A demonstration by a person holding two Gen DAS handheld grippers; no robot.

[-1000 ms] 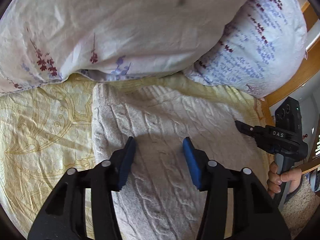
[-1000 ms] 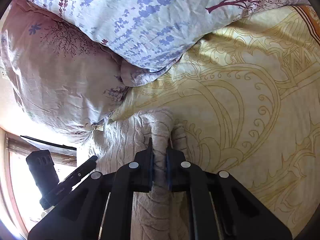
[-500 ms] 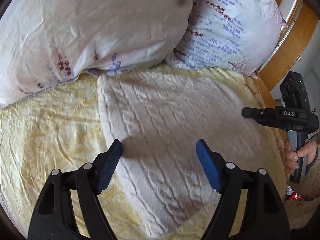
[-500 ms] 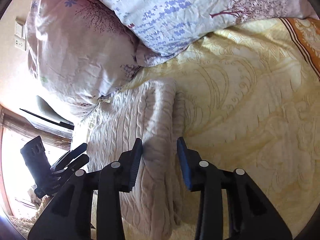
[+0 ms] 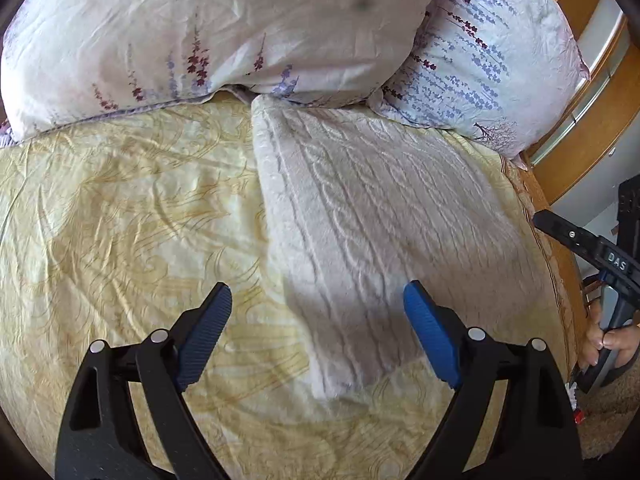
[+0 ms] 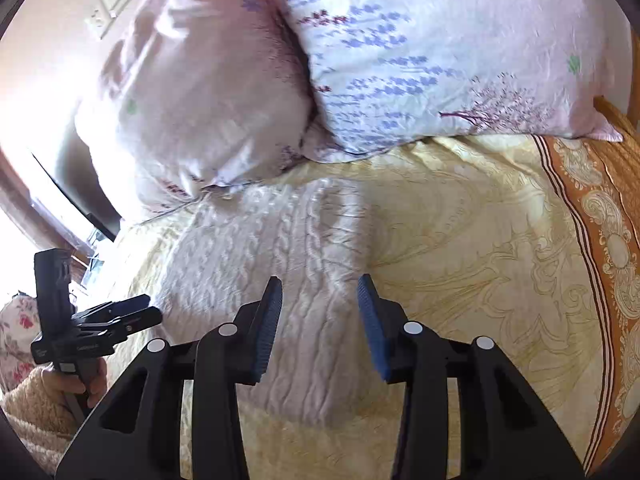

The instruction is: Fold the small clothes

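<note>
A white cable-knit garment [image 5: 380, 216] lies folded flat on the yellow patterned bedspread [image 5: 120, 220], its far end against the pillows. My left gripper [image 5: 318, 324] is open and empty, raised above the garment's near left corner. My right gripper [image 6: 320, 320] is open and empty above the garment's [image 6: 272, 264] near right part. Each gripper shows in the other's view: the right one [image 5: 580, 244] at the right edge, the left one [image 6: 116, 316] at the left edge.
Two floral pillows [image 5: 224, 28] [image 5: 480, 64] lie at the head of the bed. A wooden bed frame [image 5: 592, 120] runs along the right. The bedspread's orange border [image 6: 600, 208] lies at the right in the right wrist view.
My right gripper has let go of the garment's edge, opened and pulled back. My left gripper has opened wider and drawn back and up. The garment now lies flat.
</note>
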